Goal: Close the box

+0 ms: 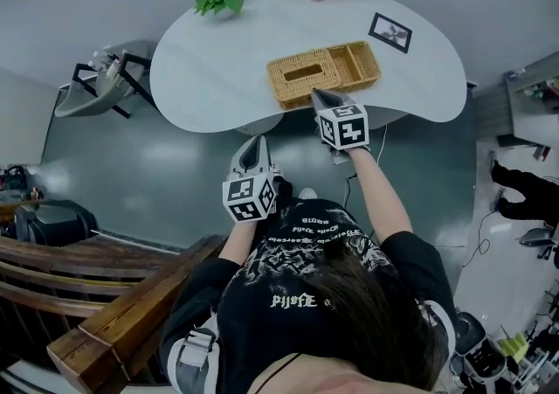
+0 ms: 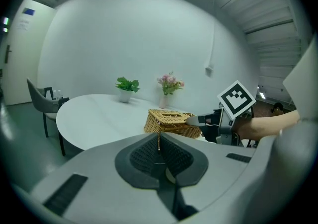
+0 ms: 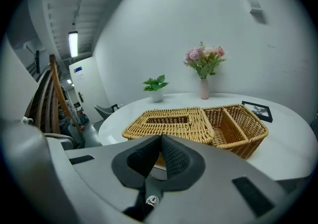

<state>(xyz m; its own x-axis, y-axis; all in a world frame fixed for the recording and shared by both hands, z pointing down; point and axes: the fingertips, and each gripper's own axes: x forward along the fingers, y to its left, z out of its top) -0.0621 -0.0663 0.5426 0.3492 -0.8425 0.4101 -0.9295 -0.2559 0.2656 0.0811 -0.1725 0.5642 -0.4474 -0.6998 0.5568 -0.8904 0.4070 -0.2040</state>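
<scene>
The white table (image 1: 218,69) carries the wicker box (image 1: 323,73) near its front edge, with the long axis crosswise to the person. The right gripper (image 1: 318,95), clenched on nothing, sits just short of the box's near wall, box directly ahead. The left gripper (image 1: 256,142), likewise clenched and empty, hangs well back, off the table.

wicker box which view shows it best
Right gripper view: the wicker box fills the middle, slotted lid and open compartments clear. The head view shows it small from above; the left gripper view, small, side-on.
</scene>
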